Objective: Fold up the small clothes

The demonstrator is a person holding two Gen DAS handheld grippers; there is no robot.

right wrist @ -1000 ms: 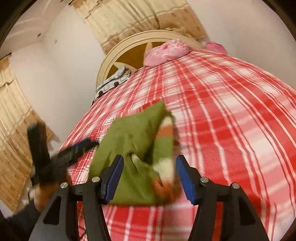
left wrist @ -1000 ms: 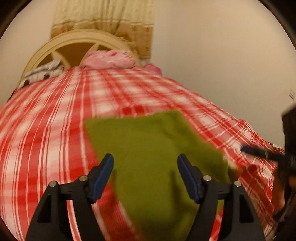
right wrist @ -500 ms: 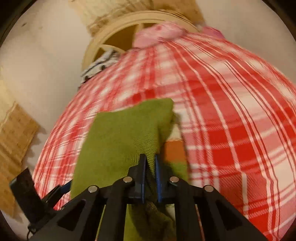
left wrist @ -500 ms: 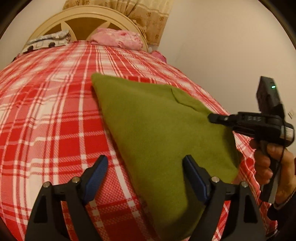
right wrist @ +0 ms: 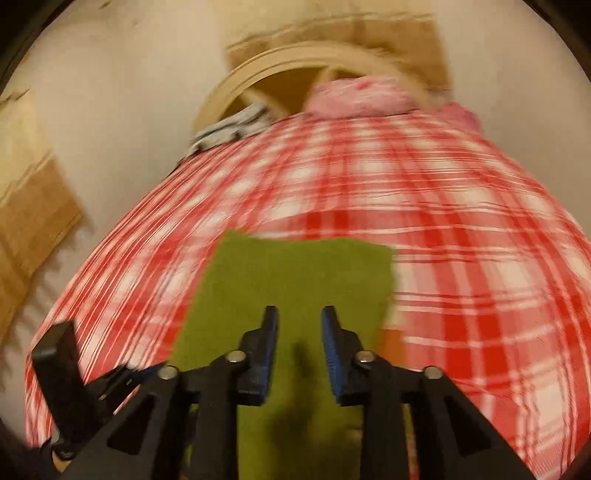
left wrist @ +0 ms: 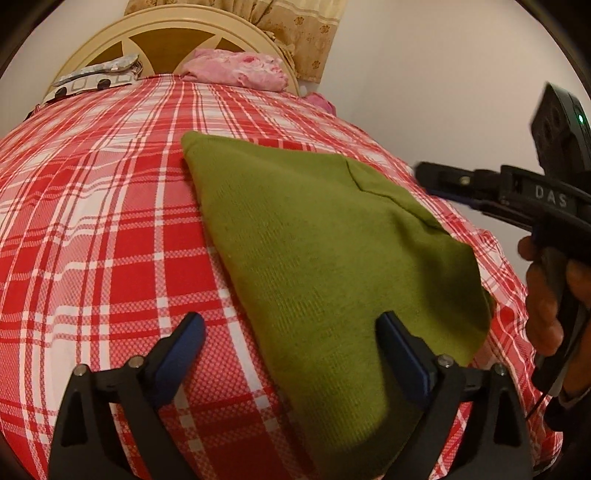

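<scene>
Currently the green garment (left wrist: 332,266) lies flat on the bed (left wrist: 96,229), over the red-and-white plaid cover, with a folded flap at its far right corner; pink bedding (left wrist: 236,70) sits well apart at the headboard (left wrist: 110,33). Left hand-held gripper (left wrist: 291,332): jaws wide and opening, low over the garment's near edge, right pad over the cloth, left pad over bare plaid, nothing gripped. Right hand-held gripper (right wrist: 299,332): jaws part-way apart and opening above the green cloth, nothing pinched between them; in the left view a hand (left wrist: 546,295) holds it just off the garment's right edge.
</scene>
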